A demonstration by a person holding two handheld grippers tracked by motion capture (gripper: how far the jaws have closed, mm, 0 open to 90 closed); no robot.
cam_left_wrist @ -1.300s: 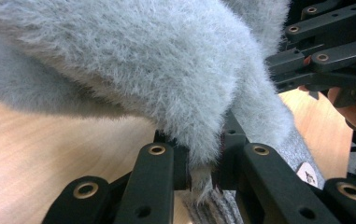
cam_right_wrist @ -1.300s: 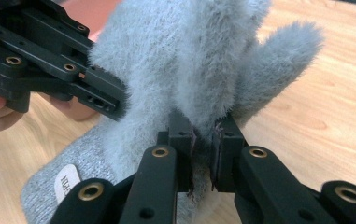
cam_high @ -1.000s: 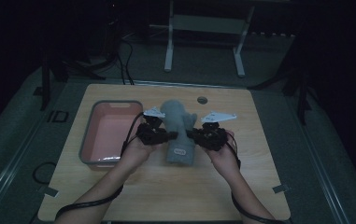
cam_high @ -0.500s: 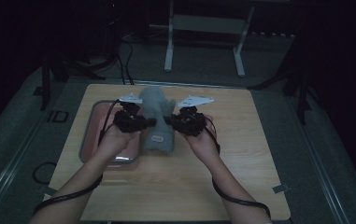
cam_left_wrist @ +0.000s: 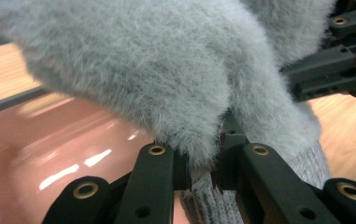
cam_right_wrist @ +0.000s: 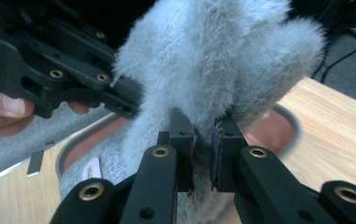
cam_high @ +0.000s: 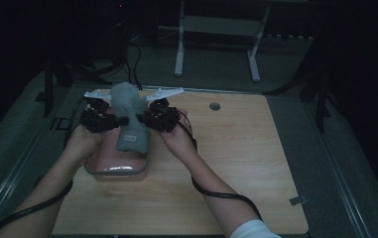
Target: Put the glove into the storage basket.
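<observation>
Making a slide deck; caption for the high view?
Both grippers hold a grey fuzzy sock above a pink tray.

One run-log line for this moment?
left gripper: shut on grey fuzzy garment | right gripper: shut on it | garment: held above pink tray

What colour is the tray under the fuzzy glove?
Pink tray, seen best in the left gripper view.

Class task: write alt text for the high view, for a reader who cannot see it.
Two hand-held grippers, the left gripper and the right gripper, pinch a fluffy grey garment from either side and hold it over a pink tray at the left of a wooden table. The person's forearms reach in from the bottom edge, and the room around is dark.
</observation>
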